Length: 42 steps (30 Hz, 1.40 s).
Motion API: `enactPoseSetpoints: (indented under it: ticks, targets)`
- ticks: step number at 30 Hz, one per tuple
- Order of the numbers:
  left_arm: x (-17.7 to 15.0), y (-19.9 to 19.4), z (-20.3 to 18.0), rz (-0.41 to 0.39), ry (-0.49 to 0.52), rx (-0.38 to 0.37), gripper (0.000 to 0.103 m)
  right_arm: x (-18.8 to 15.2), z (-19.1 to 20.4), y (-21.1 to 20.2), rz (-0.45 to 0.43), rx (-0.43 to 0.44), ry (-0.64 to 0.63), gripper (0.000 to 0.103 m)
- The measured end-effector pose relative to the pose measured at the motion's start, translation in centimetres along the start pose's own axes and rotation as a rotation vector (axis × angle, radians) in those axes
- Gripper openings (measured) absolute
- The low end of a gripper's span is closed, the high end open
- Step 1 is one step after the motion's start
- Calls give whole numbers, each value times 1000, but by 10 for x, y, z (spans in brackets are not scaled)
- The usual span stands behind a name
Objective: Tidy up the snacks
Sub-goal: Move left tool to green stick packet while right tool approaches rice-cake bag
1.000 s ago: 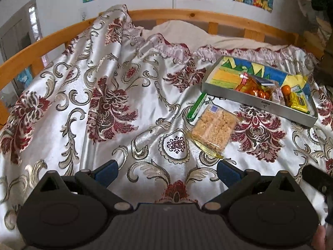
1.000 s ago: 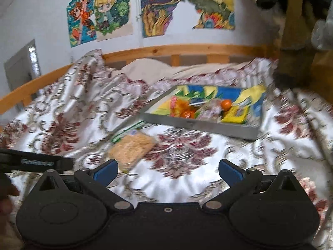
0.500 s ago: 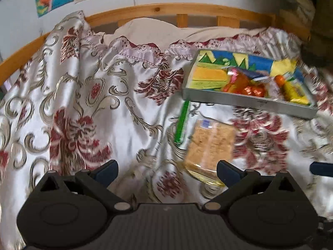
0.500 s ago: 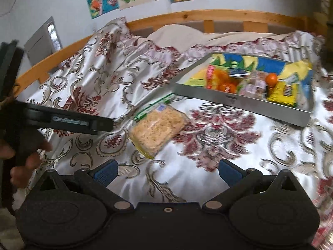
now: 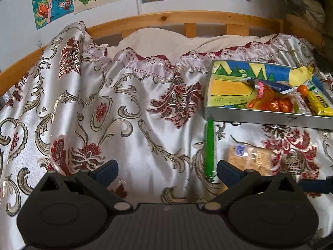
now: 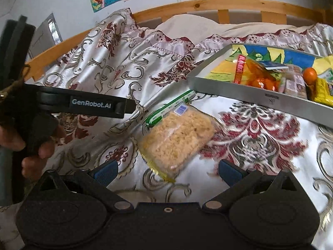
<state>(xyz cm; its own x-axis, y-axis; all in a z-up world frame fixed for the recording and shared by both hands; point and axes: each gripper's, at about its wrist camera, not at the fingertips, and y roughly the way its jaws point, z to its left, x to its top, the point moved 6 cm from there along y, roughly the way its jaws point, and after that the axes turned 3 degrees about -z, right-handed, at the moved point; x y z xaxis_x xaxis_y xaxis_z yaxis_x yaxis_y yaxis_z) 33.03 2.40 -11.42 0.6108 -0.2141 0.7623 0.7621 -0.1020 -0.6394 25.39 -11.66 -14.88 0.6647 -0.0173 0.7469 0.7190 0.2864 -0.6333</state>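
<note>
A clear pack of beige crispy snacks (image 6: 177, 137) lies on the bed cover, also in the left wrist view (image 5: 247, 158). A green-and-white stick pack (image 6: 168, 110) lies beside it on its left, seen too in the left wrist view (image 5: 209, 148). A grey tray (image 6: 249, 92) behind them holds orange sweets (image 6: 256, 77), a yellow pack (image 6: 322, 91) and other snacks; it shows in the left wrist view (image 5: 260, 118). My right gripper (image 6: 167, 171) is open and empty, just before the snack pack. My left gripper (image 5: 167, 169) is open and empty, left of both packs.
A patterned satin cover (image 5: 116, 112) drapes the bed. A wooden rail (image 5: 187, 18) runs along the back, with drawings on the wall above. The left gripper's body and the hand holding it (image 6: 79, 104) fill the left of the right wrist view.
Both grippers have moved forward and lower toward the bed. The snack pack now sits closer to the right gripper's open fingers. The left gripper has shifted left of the packs.
</note>
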Motion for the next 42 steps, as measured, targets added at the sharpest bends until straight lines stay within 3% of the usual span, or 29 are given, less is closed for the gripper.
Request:
enactPoseSetpoints:
  ticks: [5, 12, 16, 21, 26, 29, 36, 42]
  targets:
    - [7, -1, 9, -16, -67, -31, 102, 12, 7, 30, -7, -2, 42, 102]
    - [9, 1, 22, -32, -183, -78, 102, 6, 4, 66, 38, -158, -15, 101]
    - [8, 9, 17, -17, -198, -166, 102, 4, -11, 55, 19, -184, -12, 95]
    - [13, 28, 5, -18, -242, -263, 102, -1, -51, 25, 35, -308, 5, 93]
    - [15, 41, -19, -27, -148, -302, 97, -4, -78, 0, 27, -383, 115, 94]
    - [13, 49, -33, -19, -73, -299, 91, 0, -74, -4, -4, -372, 73, 96]
    - [11, 57, -48, -26, -17, -344, 81, 4, -53, 21, -14, -359, -62, 97]
    - [8, 67, -52, 3, -28, -360, 61, 6, -64, 35, -38, -374, -30, 93]
